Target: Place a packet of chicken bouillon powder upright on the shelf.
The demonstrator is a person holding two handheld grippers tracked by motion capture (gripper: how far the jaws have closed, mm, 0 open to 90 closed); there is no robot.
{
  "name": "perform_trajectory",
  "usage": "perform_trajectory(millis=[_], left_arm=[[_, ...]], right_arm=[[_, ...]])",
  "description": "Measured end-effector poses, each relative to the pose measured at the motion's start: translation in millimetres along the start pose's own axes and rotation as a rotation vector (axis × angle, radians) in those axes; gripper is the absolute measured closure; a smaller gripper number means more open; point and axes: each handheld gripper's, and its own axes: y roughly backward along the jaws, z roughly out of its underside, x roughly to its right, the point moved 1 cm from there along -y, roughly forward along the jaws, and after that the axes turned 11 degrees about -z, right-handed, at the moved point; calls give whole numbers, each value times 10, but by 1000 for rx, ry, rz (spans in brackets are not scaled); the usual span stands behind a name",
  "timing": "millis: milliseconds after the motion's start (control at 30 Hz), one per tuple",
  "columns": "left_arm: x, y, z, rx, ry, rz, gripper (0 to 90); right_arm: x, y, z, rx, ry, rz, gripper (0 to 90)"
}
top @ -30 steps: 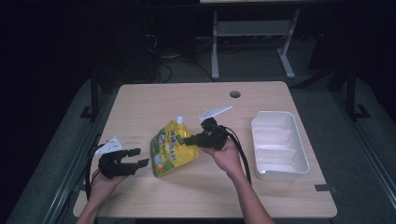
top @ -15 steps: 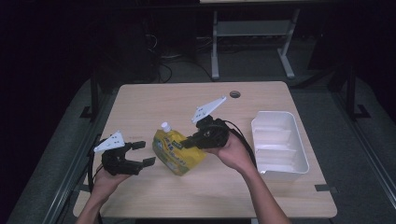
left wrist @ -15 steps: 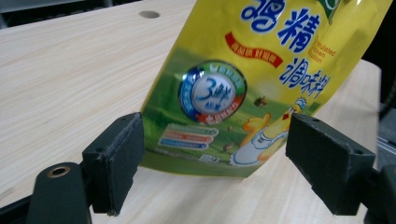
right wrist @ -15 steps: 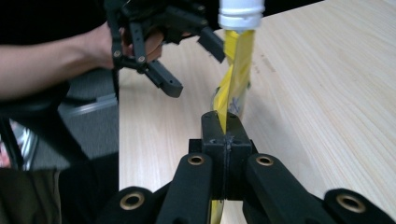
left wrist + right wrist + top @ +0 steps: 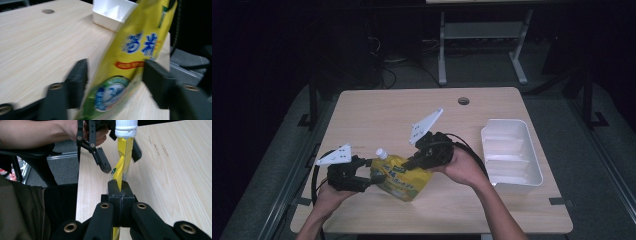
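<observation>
Above the pale wood table (image 5: 377,115), right fingers (image 5: 119,187) pinch the glossy yellow pouch (image 5: 401,178); left fingers (image 5: 75,75), closing, flank it.

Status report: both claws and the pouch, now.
Right claw shut on pouch edge, holding it up. Left claw astride pouch, closing, pads not yet pressing. White bin off to the side, nothing in the way.

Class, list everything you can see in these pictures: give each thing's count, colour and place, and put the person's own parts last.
Soft yellow spouted pouch with white screw cap: one, yellow and green, front left of table, lifted by its edge.
White plastic tray with ribbed compartments: one, white, right side of table.
Light wooden table: one, pale wood, with a round cable hole near its far edge.
Left gripper: one, black, jaws just closing either side of the pouch.
Right gripper: one, black, shut on the pouch's edge.
</observation>
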Motion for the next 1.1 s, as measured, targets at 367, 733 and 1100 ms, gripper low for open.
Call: perform_trajectory(millis=[367, 733, 1100], left_arm=[[-47, 32, 102, 2, 7, 98, 874], [-57, 65, 142, -10, -22, 78, 892], [-70, 70, 157, -12, -17, 71, 893]], right_arm=[[103, 27, 26, 26, -44, 69, 887], [285, 23, 296, 170, -150, 67, 650], [370, -114, 579, 290, -217, 23, 594]])
